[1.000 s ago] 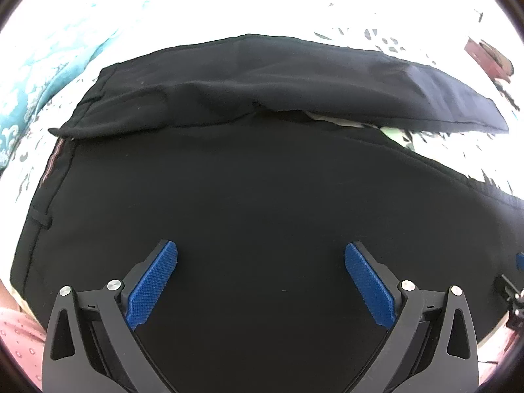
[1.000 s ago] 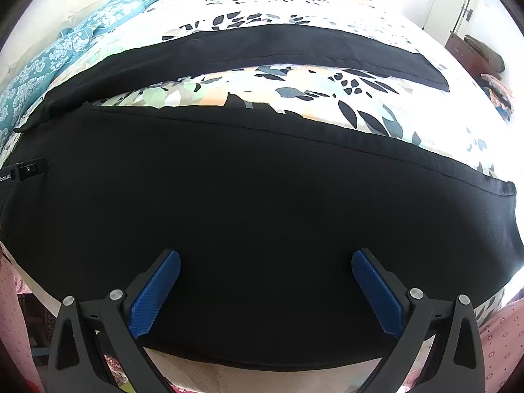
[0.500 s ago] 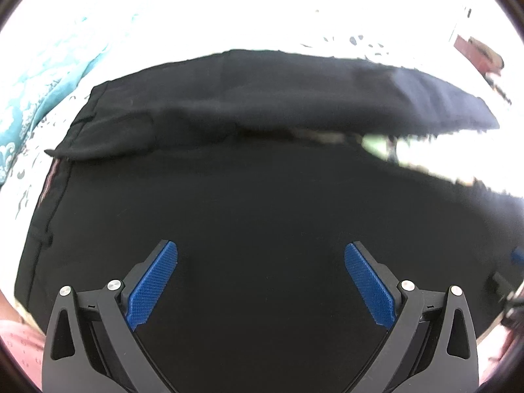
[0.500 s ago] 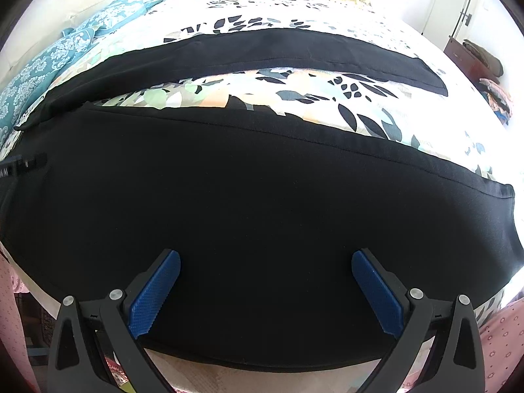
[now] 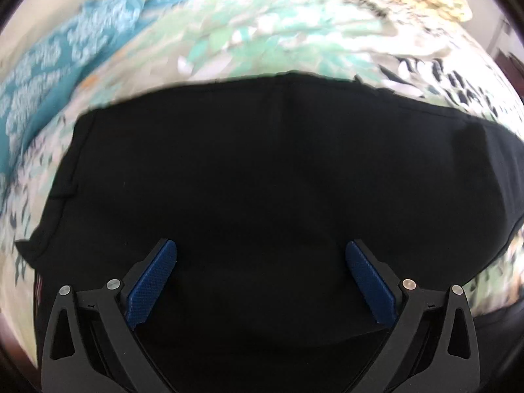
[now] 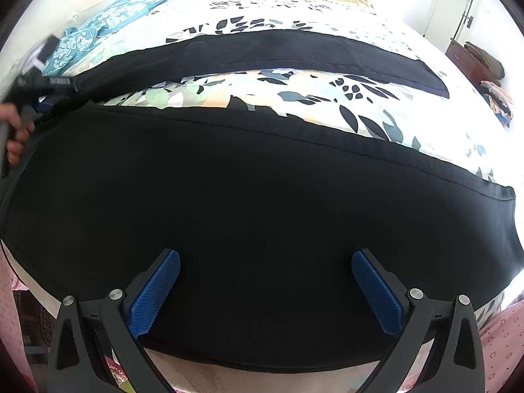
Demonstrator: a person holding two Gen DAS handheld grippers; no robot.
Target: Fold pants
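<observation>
Pants (image 6: 262, 213), black, lie spread flat on the bed (image 6: 294, 98), legs apart in a V. We hold the left hand-held gripper (image 5: 261, 275) over the waist end and the right hand-held gripper (image 6: 265, 281) over the near leg; both stand apart, gripping nothing. We judge the cloth soft, limp and light; pinch hem and waistband edges.
</observation>
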